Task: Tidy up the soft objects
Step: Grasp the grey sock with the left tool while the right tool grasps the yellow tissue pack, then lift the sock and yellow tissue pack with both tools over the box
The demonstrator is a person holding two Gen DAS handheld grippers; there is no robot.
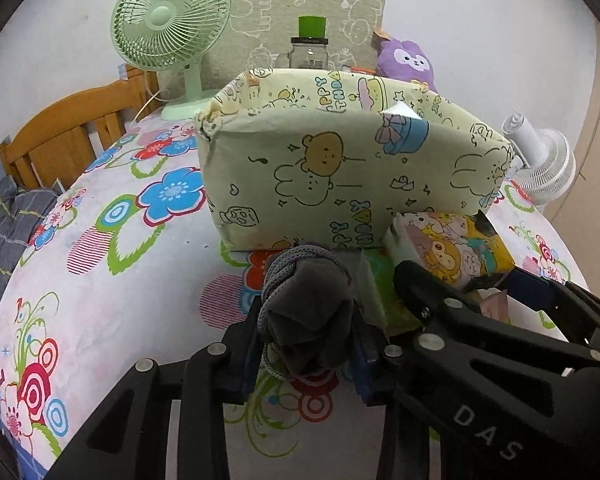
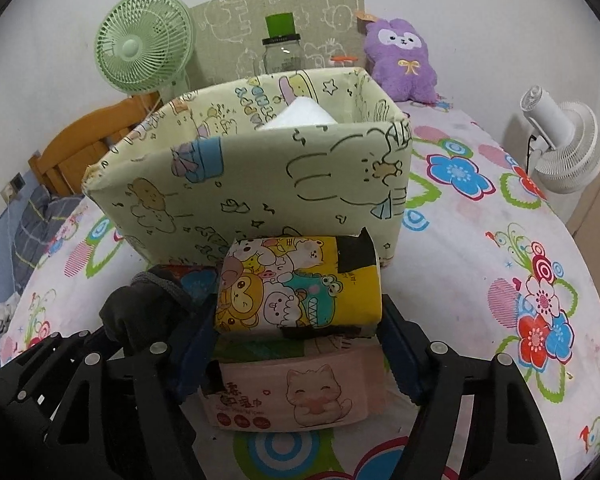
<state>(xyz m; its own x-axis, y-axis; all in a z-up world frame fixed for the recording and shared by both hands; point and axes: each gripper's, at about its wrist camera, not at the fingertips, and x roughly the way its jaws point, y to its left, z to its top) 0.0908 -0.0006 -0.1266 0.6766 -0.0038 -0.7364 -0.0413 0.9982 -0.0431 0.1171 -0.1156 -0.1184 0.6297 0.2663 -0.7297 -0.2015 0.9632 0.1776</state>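
Grey sock (image 1: 306, 312) clamped in left gripper (image 1: 304, 344) before box (image 1: 340, 176).

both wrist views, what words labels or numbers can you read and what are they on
"DAS": on the arm of the right gripper, seen in the left wrist view.
"HAPPY" and "HAPPY BIRTHDAY", partly cut off: on the storage box.
Red characters and round badges on the pink cat tissue pack: too blurred to read.
Small print on the yellow cartoon tissue pack: too small to read.
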